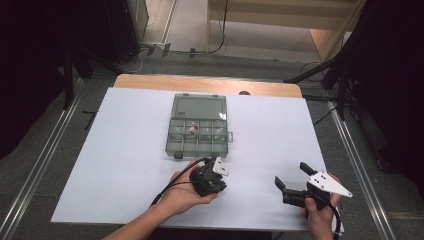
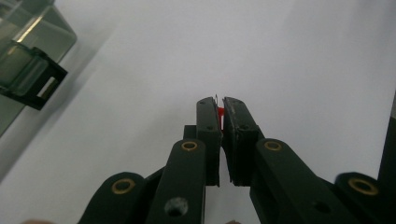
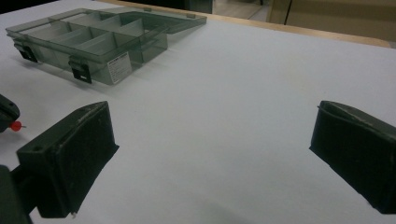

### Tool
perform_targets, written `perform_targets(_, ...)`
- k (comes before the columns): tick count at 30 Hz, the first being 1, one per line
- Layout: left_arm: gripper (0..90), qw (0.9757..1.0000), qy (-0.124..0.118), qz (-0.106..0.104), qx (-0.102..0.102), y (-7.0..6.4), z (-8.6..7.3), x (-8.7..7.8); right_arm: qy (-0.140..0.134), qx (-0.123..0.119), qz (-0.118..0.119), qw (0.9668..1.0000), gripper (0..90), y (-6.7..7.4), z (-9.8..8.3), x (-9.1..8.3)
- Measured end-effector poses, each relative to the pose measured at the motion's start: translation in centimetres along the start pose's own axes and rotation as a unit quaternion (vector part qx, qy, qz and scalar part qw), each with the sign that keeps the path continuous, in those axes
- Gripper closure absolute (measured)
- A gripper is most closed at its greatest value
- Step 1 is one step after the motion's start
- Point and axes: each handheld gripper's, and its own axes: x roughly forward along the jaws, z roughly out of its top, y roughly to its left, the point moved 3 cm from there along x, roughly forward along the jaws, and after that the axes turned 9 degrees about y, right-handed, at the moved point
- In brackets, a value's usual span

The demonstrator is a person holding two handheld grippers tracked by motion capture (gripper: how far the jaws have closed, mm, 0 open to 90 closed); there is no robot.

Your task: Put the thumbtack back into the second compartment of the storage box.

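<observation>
My left gripper (image 1: 215, 185) sits near the table's front edge, held in a hand, shut on a small red pushpin (image 2: 220, 113). The pin's thin metal point sticks out past the pads in the left gripper view (image 2: 221, 105). In the right gripper view the red pin head (image 3: 16, 125) shows at the far left. My right gripper (image 1: 292, 176) stands open to the right of it, with nothing between its fingers (image 3: 215, 121). A clear compartment box (image 1: 198, 125) lies with its lid open at the table's middle, with small red and white pins (image 1: 194, 130) in one compartment.
White sheet (image 1: 125, 165) covers the wooden table (image 1: 150, 81). The box (image 3: 93, 42) has black latches (image 2: 39, 86) on its near side. Bare sheet lies left and right of the box. Floor rails and cables run past the table's edges.
</observation>
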Motion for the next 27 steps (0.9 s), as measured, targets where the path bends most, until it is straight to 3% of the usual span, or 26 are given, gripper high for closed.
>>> perform_targets(16, 85.5, 0.9994, -0.02, 0.012, -0.025, 2.8, 0.0, -2.2, 0.002, 0.002, 0.0, 1.0, 0.3, 0.0, -0.1, 0.1)
perform_targets(24, 85.5, 0.9995, -0.017, 0.018, -0.02, 4.1, 0.2, -3.0, 0.003, 0.0, 0.0, 1.0, 0.3, 0.0, -0.1, 0.1)
perform_targets(27, 85.5, 0.9992, -0.022, 0.017, -0.029, 4.7, 0.1, -3.2, 0.003, 0.002, 0.0, 1.0, 0.3, 0.0, -0.1, 0.1)
